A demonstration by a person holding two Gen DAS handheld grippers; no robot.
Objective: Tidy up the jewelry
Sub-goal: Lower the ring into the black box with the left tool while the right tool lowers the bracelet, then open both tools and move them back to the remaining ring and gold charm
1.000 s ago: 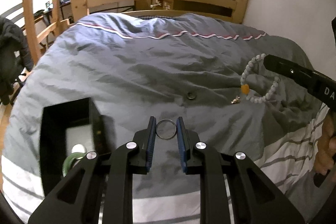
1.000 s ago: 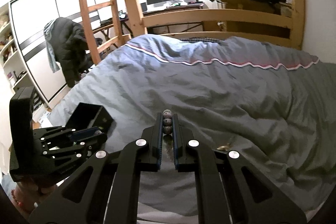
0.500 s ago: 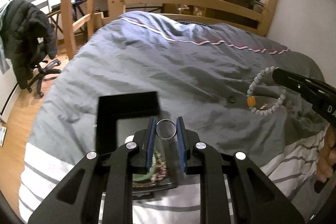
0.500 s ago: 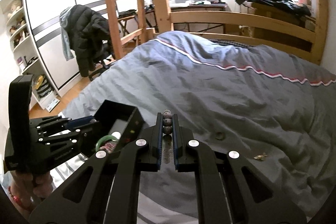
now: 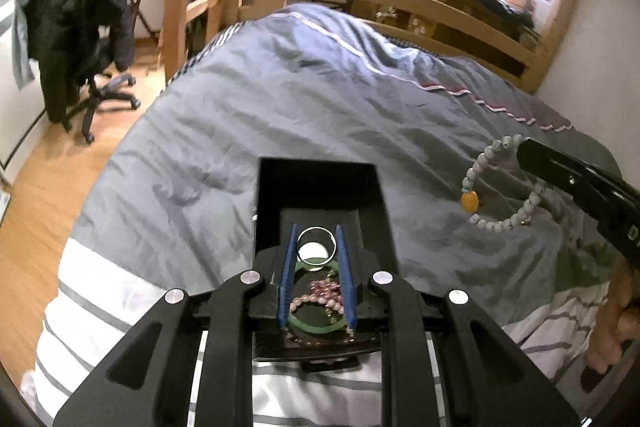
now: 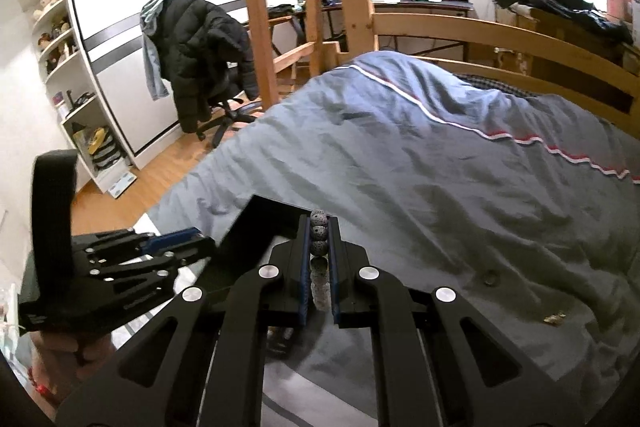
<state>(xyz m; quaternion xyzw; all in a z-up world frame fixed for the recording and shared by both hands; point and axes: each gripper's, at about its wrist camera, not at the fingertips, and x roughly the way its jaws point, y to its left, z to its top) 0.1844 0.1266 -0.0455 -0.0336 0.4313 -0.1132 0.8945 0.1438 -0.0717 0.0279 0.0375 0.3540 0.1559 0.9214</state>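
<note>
My left gripper (image 5: pixel 316 241) is shut on a thin silver ring (image 5: pixel 316 245), held right above the open black jewelry box (image 5: pixel 318 183) on the grey bed. Inside the box lie a green bangle (image 5: pixel 316 326) and a pink bead bracelet (image 5: pixel 318 291). My right gripper (image 6: pixel 319 227) is shut on a white speckled bead bracelet (image 6: pixel 319 229); in the left wrist view that bracelet (image 5: pixel 476 171) hangs as a loop with an orange bead (image 5: pixel 469 201), to the right of the box. From the right wrist view the left gripper (image 6: pixel 176 239) shows at the box's left side.
A small dark ring (image 6: pixel 489 282) and a small gold piece (image 6: pixel 553 317) lie on the grey duvet (image 5: pixel 320 107) to the right. Wooden bed posts (image 6: pixel 256 7) and an office chair with a black jacket (image 5: pixel 80 39) stand beyond the bed's left edge.
Both grippers swung left across the bed with their loads. The left gripper with the ring now sits over the box instead of beside it; the bracelet followed toward the box.
</note>
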